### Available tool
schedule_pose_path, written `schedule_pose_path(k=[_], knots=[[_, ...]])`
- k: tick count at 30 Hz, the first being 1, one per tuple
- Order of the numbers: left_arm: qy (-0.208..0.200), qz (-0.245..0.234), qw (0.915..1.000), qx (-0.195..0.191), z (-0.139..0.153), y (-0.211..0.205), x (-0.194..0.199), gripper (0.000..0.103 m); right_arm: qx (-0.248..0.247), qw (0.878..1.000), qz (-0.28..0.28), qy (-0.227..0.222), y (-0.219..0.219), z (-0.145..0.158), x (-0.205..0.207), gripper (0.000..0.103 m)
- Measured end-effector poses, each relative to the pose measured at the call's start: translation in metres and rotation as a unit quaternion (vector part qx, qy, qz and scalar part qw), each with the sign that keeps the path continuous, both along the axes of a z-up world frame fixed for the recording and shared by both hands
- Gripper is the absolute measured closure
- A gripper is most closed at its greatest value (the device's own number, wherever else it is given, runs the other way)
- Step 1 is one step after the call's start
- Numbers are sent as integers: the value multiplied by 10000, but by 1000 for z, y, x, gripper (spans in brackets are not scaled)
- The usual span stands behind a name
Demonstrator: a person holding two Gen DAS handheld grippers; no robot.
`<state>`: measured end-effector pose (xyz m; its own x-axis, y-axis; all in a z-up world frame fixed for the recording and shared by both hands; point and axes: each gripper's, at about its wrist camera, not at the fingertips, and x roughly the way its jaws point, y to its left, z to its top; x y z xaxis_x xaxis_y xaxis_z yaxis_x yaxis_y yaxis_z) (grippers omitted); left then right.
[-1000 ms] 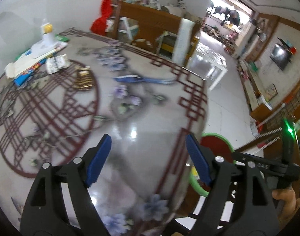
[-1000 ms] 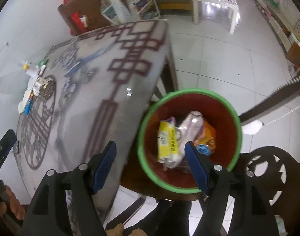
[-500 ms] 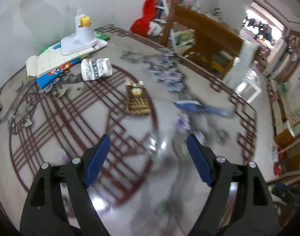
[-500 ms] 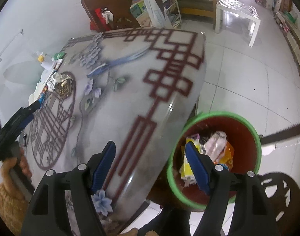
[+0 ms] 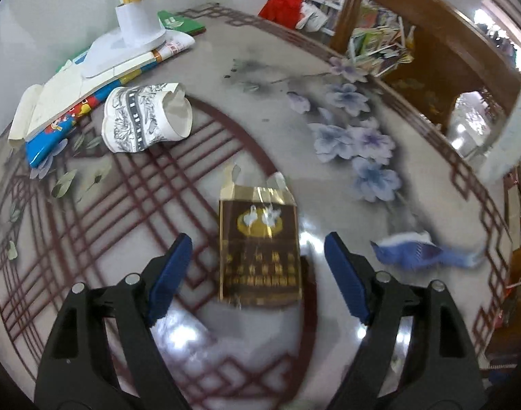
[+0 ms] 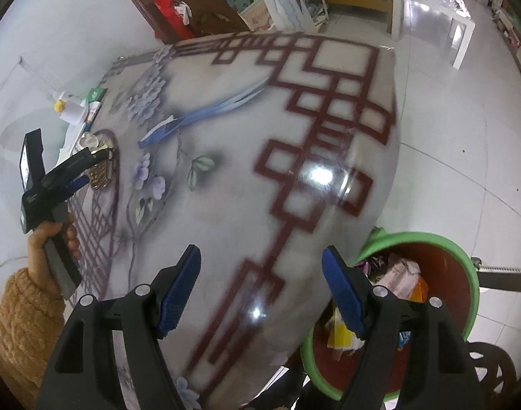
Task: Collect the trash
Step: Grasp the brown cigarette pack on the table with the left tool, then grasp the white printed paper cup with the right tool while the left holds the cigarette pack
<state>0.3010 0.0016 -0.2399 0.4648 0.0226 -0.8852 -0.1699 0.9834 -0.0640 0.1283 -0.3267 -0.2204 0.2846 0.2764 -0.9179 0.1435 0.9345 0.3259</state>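
Observation:
A flattened brown and gold packet (image 5: 258, 253) lies on the patterned table (image 5: 328, 78), directly under my open left gripper (image 5: 257, 273), whose blue pads stand apart on either side of it without touching. A crushed paper cup (image 5: 146, 118) lies on its side further off to the left. In the right wrist view my right gripper (image 6: 260, 290) hangs open and empty over the table's near end, and the left gripper (image 6: 79, 171) shows far left above the packet (image 6: 100, 174). The green-rimmed bin (image 6: 465, 263) with wrappers inside stands at the lower right, below the table edge.
Books and papers (image 5: 72, 92) with a white holder (image 5: 137, 20) on top are stacked at the table's far left. A wooden shelf unit (image 5: 414, 34) stands behind the table. A white side table (image 6: 434, 10) stands on the tiled floor. A dark chair (image 6: 492, 369) is beside the bin.
My left gripper has swept from the table's edge near the bin across to the packet and lowered over it. My right gripper has shifted from above the bin to above the table.

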Motion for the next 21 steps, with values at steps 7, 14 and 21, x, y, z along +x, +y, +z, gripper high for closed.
schedule_pose_path(k=[7,14,21], knots=[[52,-61,9996,-256,-8,7,-4,58,58,9991,426,-3,25,-6,35,32],[-137,-75,9987,-480,12,25,-73,58,72,9890,1428,-377,95,6,89,32],[16,48,9991,-418,15,36,-142,58,-171,9521,2909,-932,214,15,146,32]])
